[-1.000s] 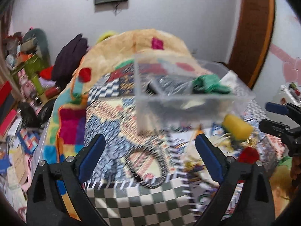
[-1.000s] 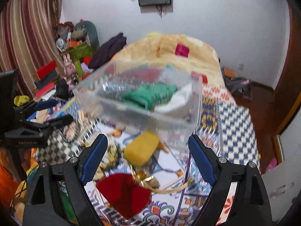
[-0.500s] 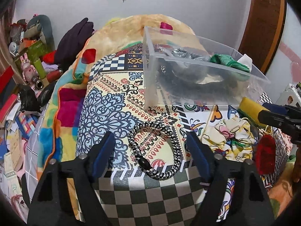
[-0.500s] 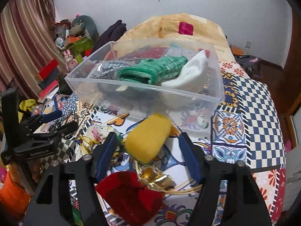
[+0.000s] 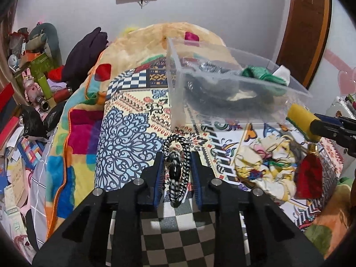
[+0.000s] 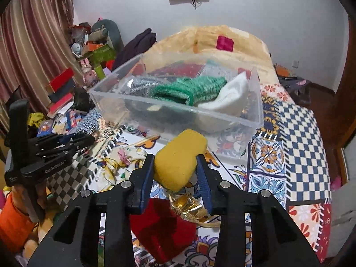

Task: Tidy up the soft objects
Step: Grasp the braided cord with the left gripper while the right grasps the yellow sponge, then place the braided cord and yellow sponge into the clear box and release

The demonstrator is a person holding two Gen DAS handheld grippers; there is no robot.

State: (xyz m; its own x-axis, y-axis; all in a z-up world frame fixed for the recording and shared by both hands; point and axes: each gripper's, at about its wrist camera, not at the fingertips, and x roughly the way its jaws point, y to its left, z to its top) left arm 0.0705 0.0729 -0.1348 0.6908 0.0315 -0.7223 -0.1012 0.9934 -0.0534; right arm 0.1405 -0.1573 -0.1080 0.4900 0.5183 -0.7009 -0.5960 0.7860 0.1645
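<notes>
My left gripper pinches the soft black-and-white braided hair band across its loop; my right gripper squeezes the light yellow sponge before the clear plastic box.

"GenRobot.AI" in pale letters along the black body of the left hand-held gripper
</notes>
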